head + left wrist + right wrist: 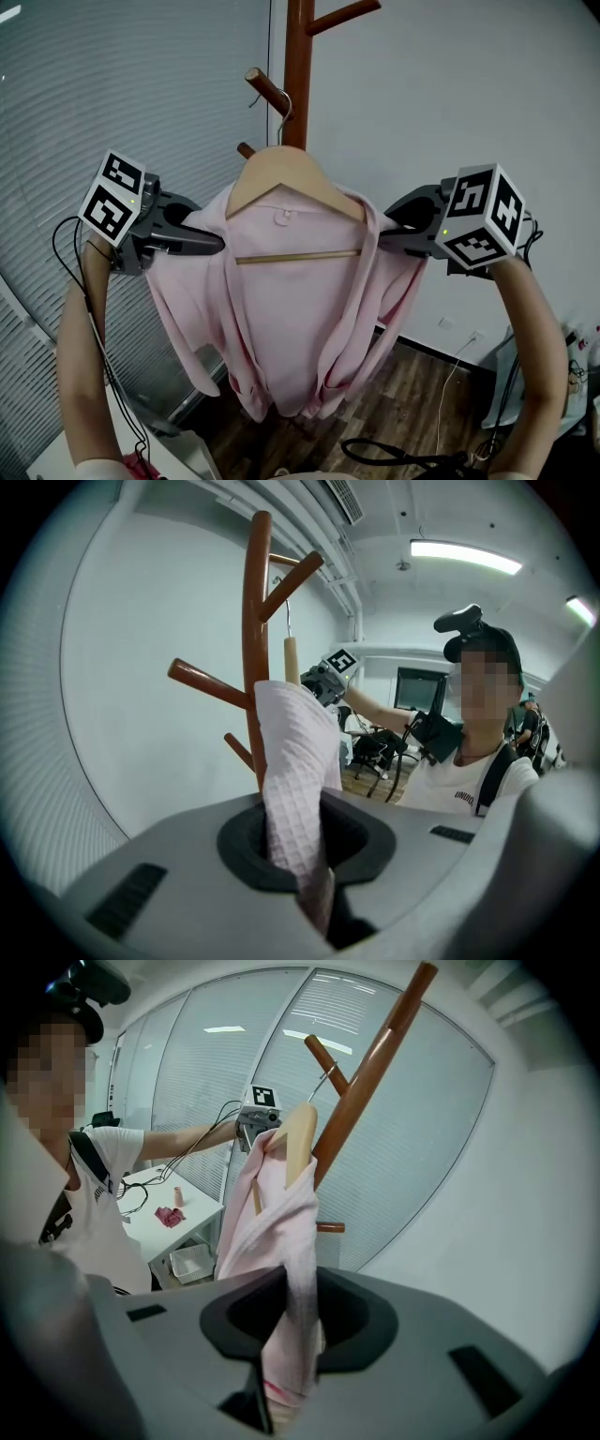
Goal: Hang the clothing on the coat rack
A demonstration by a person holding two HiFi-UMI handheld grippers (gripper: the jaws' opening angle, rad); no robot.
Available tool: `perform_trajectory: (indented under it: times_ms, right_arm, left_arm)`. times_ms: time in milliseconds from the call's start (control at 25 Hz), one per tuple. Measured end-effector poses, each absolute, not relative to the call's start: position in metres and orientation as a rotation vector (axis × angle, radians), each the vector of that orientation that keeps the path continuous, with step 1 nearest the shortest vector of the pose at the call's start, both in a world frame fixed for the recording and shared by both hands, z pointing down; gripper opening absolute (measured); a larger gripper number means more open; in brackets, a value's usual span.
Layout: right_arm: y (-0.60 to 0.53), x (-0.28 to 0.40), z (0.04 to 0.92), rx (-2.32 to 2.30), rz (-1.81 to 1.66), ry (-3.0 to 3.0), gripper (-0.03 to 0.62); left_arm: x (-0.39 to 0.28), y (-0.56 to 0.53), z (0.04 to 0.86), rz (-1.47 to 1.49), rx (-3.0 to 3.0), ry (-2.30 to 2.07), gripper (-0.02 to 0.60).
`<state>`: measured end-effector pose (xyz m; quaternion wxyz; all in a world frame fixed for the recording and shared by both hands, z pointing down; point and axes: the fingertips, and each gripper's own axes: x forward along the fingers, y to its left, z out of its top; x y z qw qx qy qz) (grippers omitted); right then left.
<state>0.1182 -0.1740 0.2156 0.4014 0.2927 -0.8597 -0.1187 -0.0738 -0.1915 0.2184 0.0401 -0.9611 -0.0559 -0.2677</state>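
Observation:
A pink garment (291, 309) hangs on a wooden hanger (281, 173), held up in front of the brown coat rack (298, 70). The hanger's wire hook (285, 108) lies at a lower peg (265, 89); I cannot tell whether it rests on it. My left gripper (217, 244) is shut on the garment's left shoulder, and the waffle-weave cloth (295, 780) runs up from between its jaws (314, 892). My right gripper (384, 234) is shut on the right shoulder, with pink cloth (281, 1241) pinched between its jaws (281, 1382). The rack's pole (370, 1072) stands just behind the hanger (300, 1138).
Window blinds (112, 84) fill the left and a plain wall (450, 84) the right. More pegs (202, 682) stick out of the rack. A white table (192, 1206) with a small tray (192, 1262) stands low on the left. Cables (394, 455) lie on the wooden floor.

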Motion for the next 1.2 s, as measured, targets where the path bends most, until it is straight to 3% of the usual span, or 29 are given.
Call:
perform_trajectory:
  times_ms: [760, 960, 1200]
  right_arm:
    - [-0.202, 0.104, 0.241, 0.827, -0.485, -2.029, 0.127]
    - [-0.200, 0.103, 0.239, 0.861, -0.596, -1.953, 0.163]
    - [-0.188, 0.092, 0.228, 0.874, -0.666, -1.997, 0.163]
  left_arm:
    - [-0.093, -0.229, 0.252, -0.795, -2.710, 0.139, 0.065]
    - [-0.107, -0.236, 0.248, -0.738, -2.600, 0.380, 0.169]
    - [-0.118, -0.227, 0.231, -0.623, -2.474, 0.507, 0.218]
